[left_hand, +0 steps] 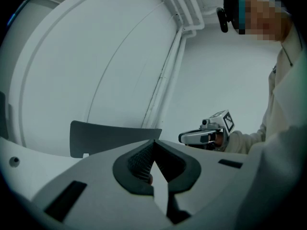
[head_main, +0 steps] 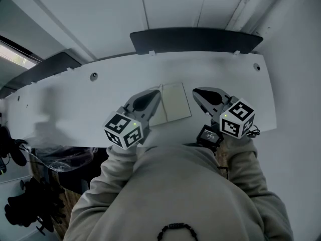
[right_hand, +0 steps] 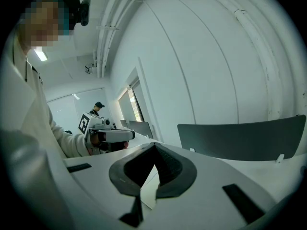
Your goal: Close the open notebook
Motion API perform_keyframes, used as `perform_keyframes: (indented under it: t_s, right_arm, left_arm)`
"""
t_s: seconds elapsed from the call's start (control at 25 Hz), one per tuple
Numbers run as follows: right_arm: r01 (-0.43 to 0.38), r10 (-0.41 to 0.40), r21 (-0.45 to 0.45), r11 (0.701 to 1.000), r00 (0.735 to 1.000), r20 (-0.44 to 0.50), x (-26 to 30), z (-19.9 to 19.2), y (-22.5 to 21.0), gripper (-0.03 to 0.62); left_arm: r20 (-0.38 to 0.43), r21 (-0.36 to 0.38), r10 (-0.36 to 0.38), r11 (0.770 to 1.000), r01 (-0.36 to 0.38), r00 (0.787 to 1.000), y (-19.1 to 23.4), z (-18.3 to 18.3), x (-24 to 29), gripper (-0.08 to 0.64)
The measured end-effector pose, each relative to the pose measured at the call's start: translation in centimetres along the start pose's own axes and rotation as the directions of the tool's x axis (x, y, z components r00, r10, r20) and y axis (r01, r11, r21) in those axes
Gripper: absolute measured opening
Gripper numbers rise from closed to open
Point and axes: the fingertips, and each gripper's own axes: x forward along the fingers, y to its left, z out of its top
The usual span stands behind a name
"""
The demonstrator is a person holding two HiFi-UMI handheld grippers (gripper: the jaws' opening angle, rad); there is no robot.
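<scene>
A pale notebook (head_main: 176,102) lies on the white table (head_main: 85,107) just in front of me. Its right part shows flat, and its left strip runs under my left gripper (head_main: 158,92). That gripper's jaws meet at the tips (left_hand: 154,142) over the notebook's left edge. I cannot tell whether a page is caught between them. My right gripper (head_main: 194,91) hovers just right of the notebook, jaws closed tip to tip (right_hand: 154,145). A cream corner of the notebook (right_hand: 151,189) shows below its jaws. Each gripper view shows the other gripper: the right gripper (left_hand: 182,138) and the left gripper (right_hand: 132,134).
A dark chair back (head_main: 195,38) stands at the table's far edge, and another (head_main: 47,67) at the far left. A small black device (head_main: 209,134) sits at the near edge by my right hand. A clear plastic bag (head_main: 60,157) lies lower left. A person (right_hand: 98,107) stands far off.
</scene>
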Motion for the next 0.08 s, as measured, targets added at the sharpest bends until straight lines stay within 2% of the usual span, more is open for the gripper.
perform_keyframes:
  t_s: [0.08]
  right_arm:
    - [0.002, -0.002, 0.002, 1.0, 1.0, 0.0, -0.16, 0.03, -0.19, 0.02]
  left_arm:
    - [-0.002, 0.003, -0.005, 1.0, 0.005, 1.0, -0.2, 0.07, 0.3, -0.002]
